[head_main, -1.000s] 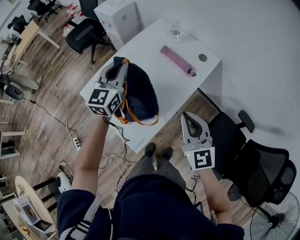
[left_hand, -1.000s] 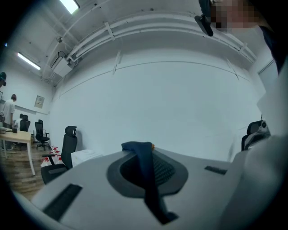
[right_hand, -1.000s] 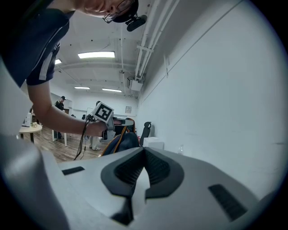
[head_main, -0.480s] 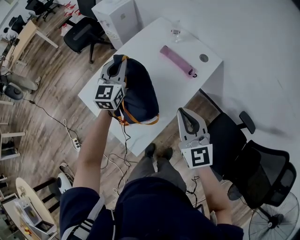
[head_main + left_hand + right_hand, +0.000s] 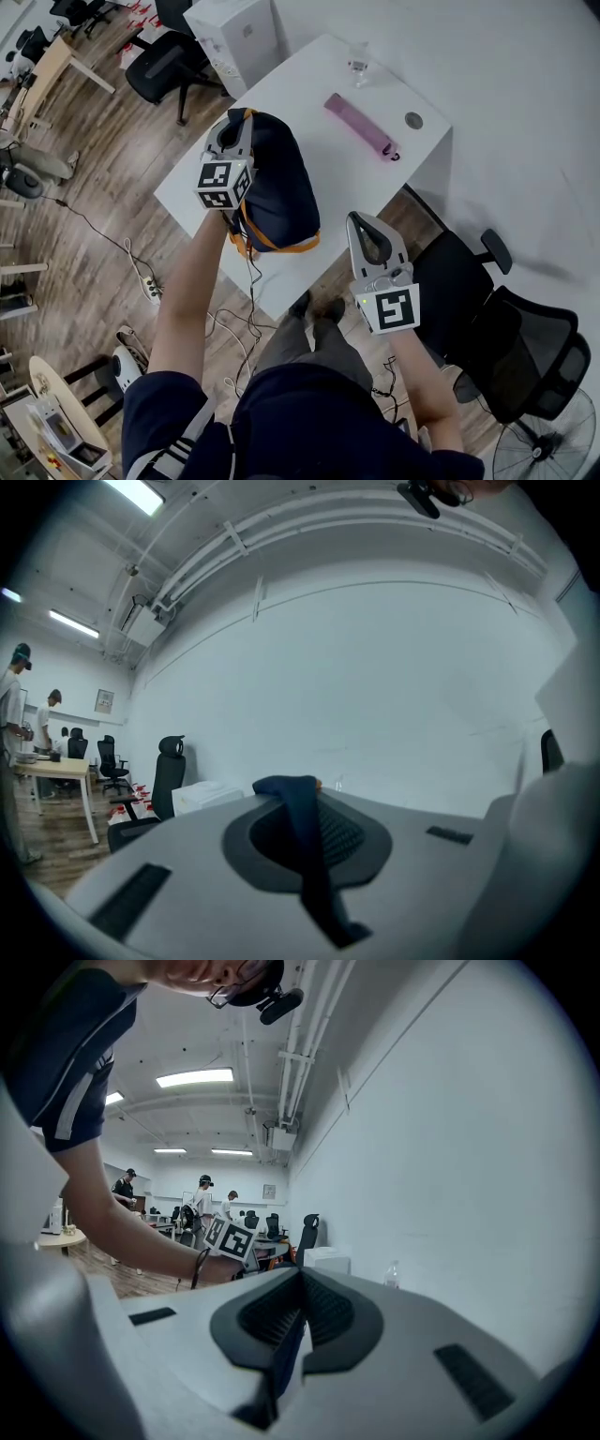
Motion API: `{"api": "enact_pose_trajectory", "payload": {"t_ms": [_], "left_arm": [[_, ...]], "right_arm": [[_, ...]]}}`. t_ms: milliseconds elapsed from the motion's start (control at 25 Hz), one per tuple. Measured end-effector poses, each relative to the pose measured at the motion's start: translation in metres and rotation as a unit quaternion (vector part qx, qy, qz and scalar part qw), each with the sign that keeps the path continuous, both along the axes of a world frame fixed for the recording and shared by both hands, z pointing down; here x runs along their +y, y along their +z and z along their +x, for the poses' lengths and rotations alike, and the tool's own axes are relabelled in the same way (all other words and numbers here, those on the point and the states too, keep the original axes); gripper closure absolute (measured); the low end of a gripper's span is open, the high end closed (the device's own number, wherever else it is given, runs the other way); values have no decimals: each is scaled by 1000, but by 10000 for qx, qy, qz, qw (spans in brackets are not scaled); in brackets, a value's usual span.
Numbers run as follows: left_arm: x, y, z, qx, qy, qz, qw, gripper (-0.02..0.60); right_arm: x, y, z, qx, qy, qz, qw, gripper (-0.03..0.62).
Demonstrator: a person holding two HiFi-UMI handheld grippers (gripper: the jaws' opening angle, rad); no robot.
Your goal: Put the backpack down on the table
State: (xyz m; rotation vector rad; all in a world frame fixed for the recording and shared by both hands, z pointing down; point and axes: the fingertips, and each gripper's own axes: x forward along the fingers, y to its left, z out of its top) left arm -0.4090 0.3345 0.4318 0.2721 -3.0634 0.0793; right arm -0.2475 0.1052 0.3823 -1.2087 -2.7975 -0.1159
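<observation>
The dark navy backpack (image 5: 279, 178) with orange trim sits over the near left part of the white table (image 5: 314, 89). Whether its bottom touches the tabletop I cannot tell. My left gripper (image 5: 236, 127) is at the backpack's left side, shut on its navy strap (image 5: 302, 827), which runs between the jaws in the left gripper view. An orange loop hangs at the backpack's near end, by the table's front edge. My right gripper (image 5: 360, 220) is shut and empty, just off the table's front edge to the right of the backpack. Nothing lies between the closed pads of the right gripper (image 5: 300, 1283).
On the table's far half lie a long pink item (image 5: 361, 125), a small clear bottle (image 5: 357, 64) and a round grommet (image 5: 413, 120). A white cabinet (image 5: 234, 33) stands behind the table. Black office chairs stand at the left (image 5: 159, 66) and right (image 5: 492, 323).
My left gripper has carried the backpack farther over the table and lower. My right gripper has drifted left and up toward the table's front edge.
</observation>
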Motion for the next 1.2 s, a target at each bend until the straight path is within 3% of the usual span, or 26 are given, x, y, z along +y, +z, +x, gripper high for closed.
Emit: {"api": "enact_pose_trajectory", "payload": {"t_ms": [800,1200], "left_arm": [[38,75,-53,733,-318,-285,9964,578],[51,100,-64,772,-370,-347,9957,578]], "right_arm": [[15,11,-2,132,-64,70,9999,597],[27,15,-9,138,-94,49,9998,597]]}}
